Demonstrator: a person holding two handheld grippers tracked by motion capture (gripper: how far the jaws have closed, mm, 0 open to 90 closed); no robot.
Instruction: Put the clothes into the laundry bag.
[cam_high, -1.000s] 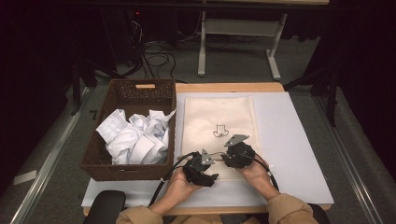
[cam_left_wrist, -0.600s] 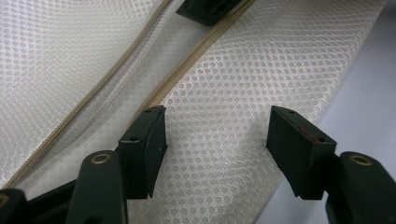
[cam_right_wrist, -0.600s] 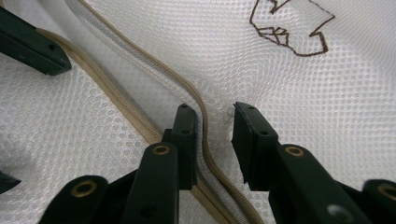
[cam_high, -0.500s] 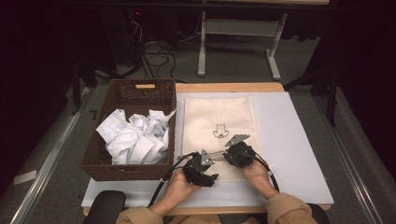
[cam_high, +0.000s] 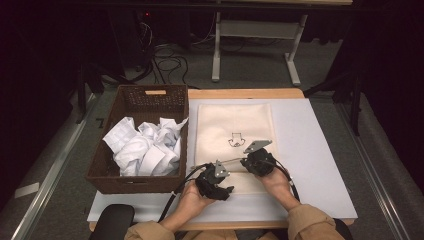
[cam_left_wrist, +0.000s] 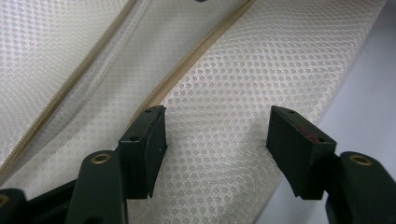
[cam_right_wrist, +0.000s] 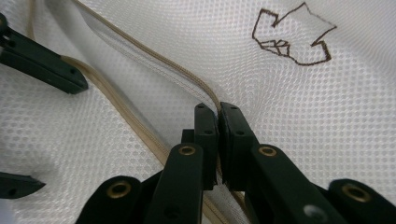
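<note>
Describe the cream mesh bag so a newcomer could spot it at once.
On the table's white mat, right of the wicker basket of crumpled white cloths, lies the flat cream mesh bag. A small brown outline drawing at its middle and a tan zipper edge set it apart.

A wooden table (cam_high: 245, 93) covered by a pale grey mat (cam_high: 320, 150) stands in a dim room with a grey floor (cam_high: 65, 165). Beyond its far edge, the white metal legs of a second table (cam_high: 216, 55) rise amid tangled black cables (cam_high: 165, 55). Darkness swallows both sides of the room. A dark chair back (cam_high: 114, 222) sits at the near edge.
</note>
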